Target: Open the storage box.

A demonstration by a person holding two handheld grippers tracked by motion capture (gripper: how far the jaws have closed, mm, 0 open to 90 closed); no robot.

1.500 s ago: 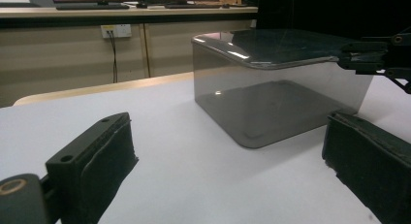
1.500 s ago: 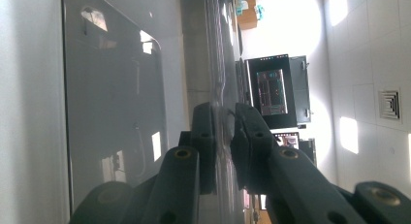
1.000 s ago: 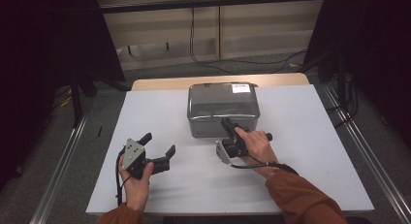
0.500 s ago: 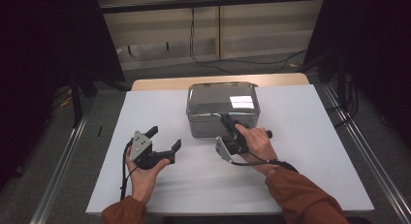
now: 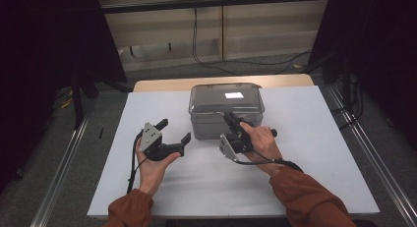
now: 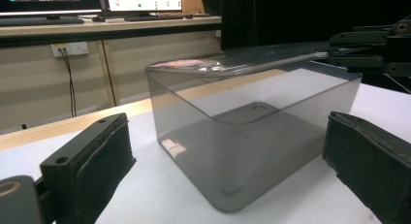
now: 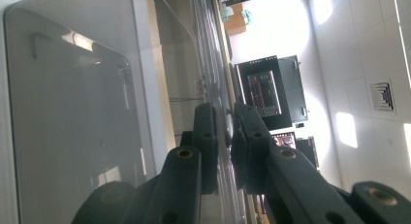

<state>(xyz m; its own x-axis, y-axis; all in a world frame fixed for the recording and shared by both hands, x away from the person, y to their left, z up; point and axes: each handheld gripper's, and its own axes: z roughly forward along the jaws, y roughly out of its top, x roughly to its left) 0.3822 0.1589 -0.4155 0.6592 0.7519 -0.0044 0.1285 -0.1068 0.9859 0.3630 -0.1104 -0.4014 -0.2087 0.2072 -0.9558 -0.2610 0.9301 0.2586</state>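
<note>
**Smoky box, lid pinched at the near edge**

A translucent grey plastic box (image 5: pixel 225 109) sits upright near the middle of the white table (image 5: pixel 314 153), toward its far side. It's rectangular with rounded corners, and looks empty through its see-through walls. A thin clear lid (image 6: pixel 232 61) lies across its top, overhanging the rim, a bright reflection glinting on it.

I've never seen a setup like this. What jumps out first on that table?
A smoky see-through plastic box with a clear lid stands at the middle of the white table. The right tongs are shut on the near edge of that lid. The left tongs are open beside the box, apart from it, their black pads facing its side.
</note>
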